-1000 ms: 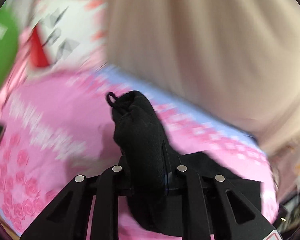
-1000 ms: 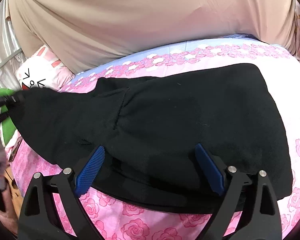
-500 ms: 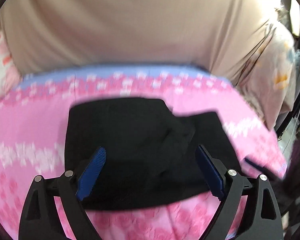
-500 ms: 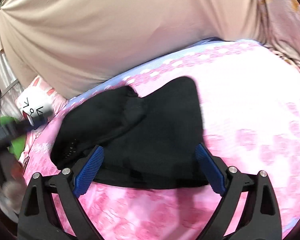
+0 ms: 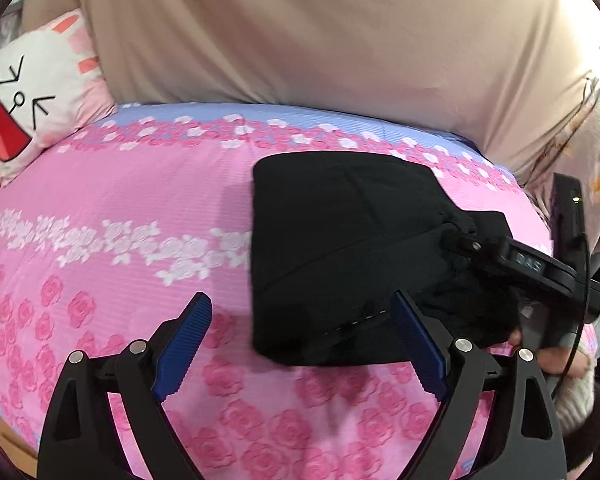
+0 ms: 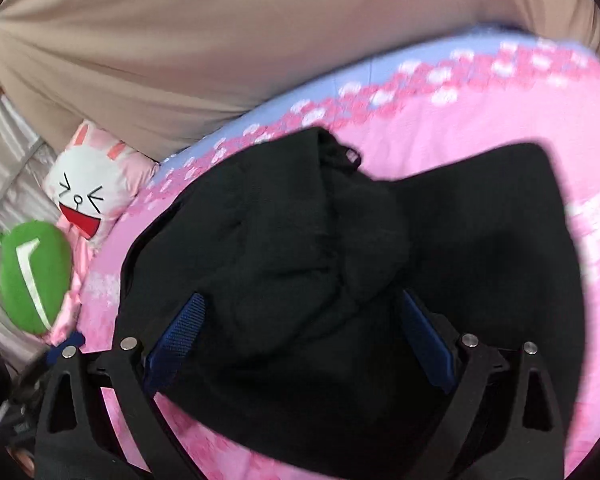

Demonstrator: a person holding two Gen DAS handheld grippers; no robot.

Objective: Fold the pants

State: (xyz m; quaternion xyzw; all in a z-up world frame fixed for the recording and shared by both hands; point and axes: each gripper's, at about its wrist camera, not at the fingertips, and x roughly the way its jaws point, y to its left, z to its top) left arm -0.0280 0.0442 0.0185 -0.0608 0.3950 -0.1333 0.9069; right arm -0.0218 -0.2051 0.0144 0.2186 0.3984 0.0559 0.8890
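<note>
The black pants (image 5: 340,240) lie folded in a rough square on the pink rose bedsheet (image 5: 100,200). My left gripper (image 5: 300,340) stands open just in front of the pants' near-left corner, with only sheet between its blue pads (image 5: 184,344). In the left wrist view the right gripper (image 5: 476,246) reaches onto the pants' right edge, with a hand (image 5: 548,356) behind it. In the right wrist view a raised bunch of the pants (image 6: 320,248) fills the gap of my right gripper (image 6: 300,336). Its jaws are closing but still stand wide.
A white bunny pillow (image 5: 32,92) leans at the bed's far left, with a green plush (image 6: 32,276) beside it. A beige cloth (image 5: 300,32) hangs along the far side of the bed. A floral cloth (image 5: 596,152) hangs at the right.
My left gripper let go of the pants bunch, opened wide and drew back to the left. The pants now lie folded. My right gripper moved in over the bunched edge.
</note>
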